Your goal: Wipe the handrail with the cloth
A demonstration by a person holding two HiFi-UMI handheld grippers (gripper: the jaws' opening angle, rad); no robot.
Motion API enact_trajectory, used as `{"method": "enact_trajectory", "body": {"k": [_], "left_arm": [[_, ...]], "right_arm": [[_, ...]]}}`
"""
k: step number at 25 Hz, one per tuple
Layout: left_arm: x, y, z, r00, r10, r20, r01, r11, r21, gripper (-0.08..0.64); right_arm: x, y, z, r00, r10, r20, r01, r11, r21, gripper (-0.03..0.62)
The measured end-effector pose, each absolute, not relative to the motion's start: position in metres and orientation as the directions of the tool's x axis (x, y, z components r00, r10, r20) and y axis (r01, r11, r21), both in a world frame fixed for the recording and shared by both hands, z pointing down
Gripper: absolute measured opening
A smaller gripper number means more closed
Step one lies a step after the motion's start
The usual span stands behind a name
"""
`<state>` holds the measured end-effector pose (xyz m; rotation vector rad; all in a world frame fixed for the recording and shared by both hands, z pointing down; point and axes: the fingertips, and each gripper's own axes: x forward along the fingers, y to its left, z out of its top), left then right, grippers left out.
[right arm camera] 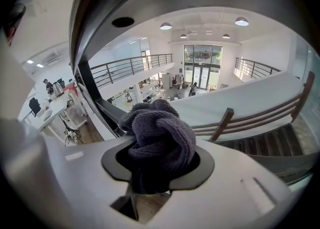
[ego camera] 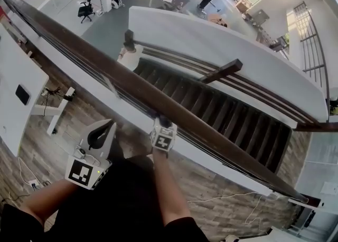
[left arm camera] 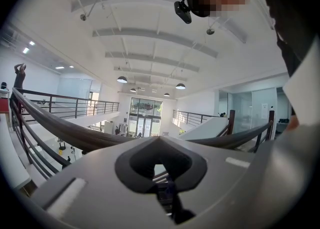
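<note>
Your right hand-held gripper [ego camera: 160,122] clamps the dark cloth [right arm camera: 160,135] at the handrail [ego camera: 105,69]; your left hand-held gripper [ego camera: 110,126] hangs closed, empty, nearby.

**Three cameras, one handrail**

The head view looks steeply down over the handrail [ego camera: 132,83] and the stairs [ego camera: 222,111] beyond. The camera on the left gripper [ego camera: 108,128], low and near the rail, tilts up across the hall. The one on the right gripper [ego camera: 160,123] sits right against the rail, facing the stairs. All three share the rail.
</note>
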<state>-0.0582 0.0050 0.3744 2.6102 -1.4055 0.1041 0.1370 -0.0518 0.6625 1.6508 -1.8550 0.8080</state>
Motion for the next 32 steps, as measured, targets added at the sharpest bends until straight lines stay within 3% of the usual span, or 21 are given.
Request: {"method": "enact_trajectory", "body": {"k": [32], "left_arm": [[-0.011,0.022,0.368,0.522,-0.841,0.141,-0.853,-0.508,0.121,0.000]], "right_arm": [[0.193,-0.025,0.668,-0.135,-0.643,0.754,-0.991,0.087,-0.103,0.151]]}}
